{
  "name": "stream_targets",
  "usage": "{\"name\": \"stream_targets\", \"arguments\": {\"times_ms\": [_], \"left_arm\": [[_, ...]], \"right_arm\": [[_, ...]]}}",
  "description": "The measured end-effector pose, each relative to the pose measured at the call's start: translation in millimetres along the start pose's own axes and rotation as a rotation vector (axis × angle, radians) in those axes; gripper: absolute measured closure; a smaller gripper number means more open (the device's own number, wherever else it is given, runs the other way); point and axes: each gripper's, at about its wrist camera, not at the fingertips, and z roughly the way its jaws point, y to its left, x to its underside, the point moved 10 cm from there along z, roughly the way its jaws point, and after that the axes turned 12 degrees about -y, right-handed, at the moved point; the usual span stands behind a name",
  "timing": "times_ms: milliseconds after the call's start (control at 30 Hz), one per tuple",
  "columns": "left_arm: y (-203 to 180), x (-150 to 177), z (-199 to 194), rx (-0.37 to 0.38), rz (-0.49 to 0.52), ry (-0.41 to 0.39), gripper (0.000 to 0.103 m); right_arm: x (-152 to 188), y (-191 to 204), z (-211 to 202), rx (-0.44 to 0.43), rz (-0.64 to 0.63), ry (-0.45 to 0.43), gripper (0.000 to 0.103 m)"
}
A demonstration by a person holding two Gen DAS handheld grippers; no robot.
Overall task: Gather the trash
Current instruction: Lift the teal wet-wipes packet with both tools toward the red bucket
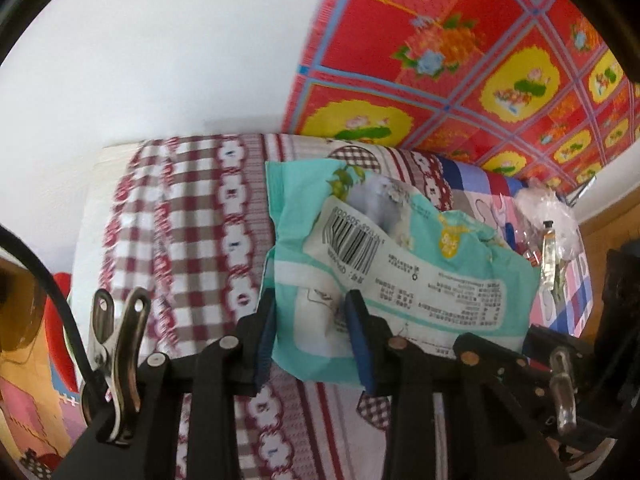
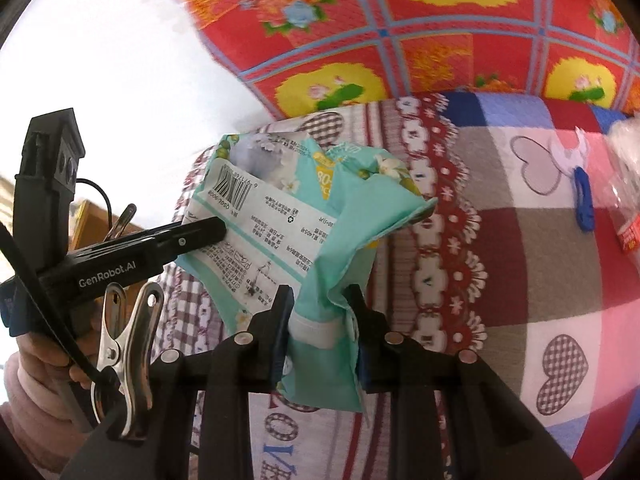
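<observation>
Left wrist view: left gripper point(image 1: 314, 334) narrowed onto crumpled teal plastic wipes wrapper point(image 1: 400, 264), at 12 o'clock above patchwork quilt point(image 1: 192, 216). Right gripper point(image 2: 322, 334) clamped on same wrapper, lifted.

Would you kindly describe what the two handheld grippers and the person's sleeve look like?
Both grippers, left and right, are black, jointed plastic with blue finger pads and silver pivot pins. A shiny metal spring clip hangs beside each. White "GenRobot.AI" lettering marks the left one's body, with a black cable. The sleeve is pale pink.
</observation>
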Motion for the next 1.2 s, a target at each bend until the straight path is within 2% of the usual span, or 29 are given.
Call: {"name": "stream_targets", "arguments": {"times_ms": [333, 500, 900, 1200], "left_arm": [[52.6, 16.9, -43.4, -0.046, -0.121, -0.050, 0.068], [85.4, 26.2, -66.8, -0.094, -0.183, -0.090, 0.068], [193.8, 50.4, -119.3, -0.201, -0.375, -0.176, 0.068], [268.2, 77.3, -133.4, -0.252, -0.497, -0.183, 0.067]], "right_arm": [[8.1, 49.8, 11.2, -0.060, -0.107, 0.031, 0.075], [10.2, 85.4, 21.4, -0.098, -0.186, 0.049, 0.075], [14.2, 187.2, 77.8, -0.200, -0.404, 0.112, 0.075], [33.0, 260.2, 115.2, -0.243, -0.550, 0.183, 0.075]]}}
